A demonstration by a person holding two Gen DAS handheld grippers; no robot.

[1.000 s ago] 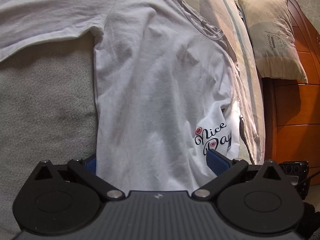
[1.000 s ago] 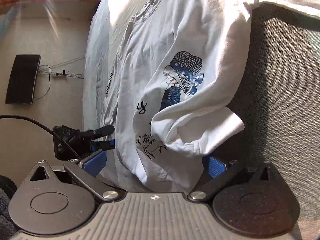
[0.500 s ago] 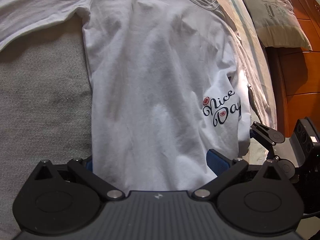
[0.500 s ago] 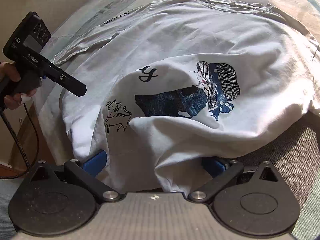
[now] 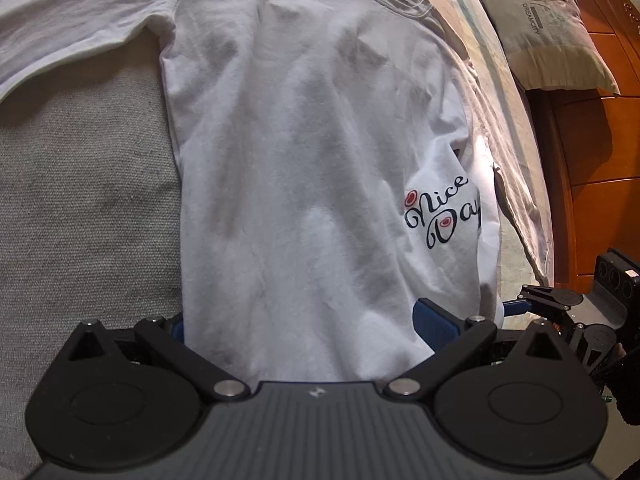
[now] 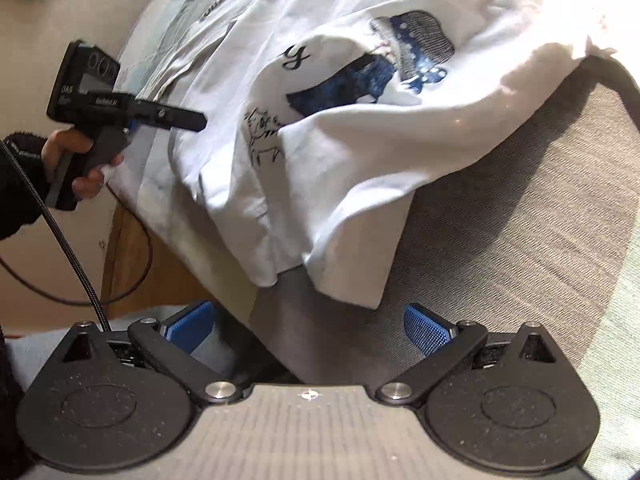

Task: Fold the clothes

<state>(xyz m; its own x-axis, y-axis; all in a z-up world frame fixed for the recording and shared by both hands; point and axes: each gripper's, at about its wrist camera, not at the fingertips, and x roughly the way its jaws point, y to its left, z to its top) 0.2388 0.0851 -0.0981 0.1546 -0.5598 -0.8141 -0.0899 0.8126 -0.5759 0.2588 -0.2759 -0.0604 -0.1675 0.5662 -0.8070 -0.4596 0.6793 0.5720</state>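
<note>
Fabric of the white printed cotton T-shirt (image 5: 304, 184), spread on the grey woven bed cover (image 5: 80, 208), looks light, limp and crease-prone, best taken at hem corners; left gripper (image 5: 304, 324) spread around the hem, grip unconfirmed; right gripper (image 6: 308, 326) parted, empty.

A T-shirt (image 5: 304, 168) lies spread on the bed (image 5: 80, 200), its hem running in between the fingers of the left hand-held gripper (image 5: 298, 320). A pillow (image 5: 548, 28) lies at the far right, against the wooden headboard (image 5: 600, 184). In the right wrist view, the folded T-shirt edge sits just ahead of the right hand-held gripper (image 6: 308, 326), apart from it.
</note>
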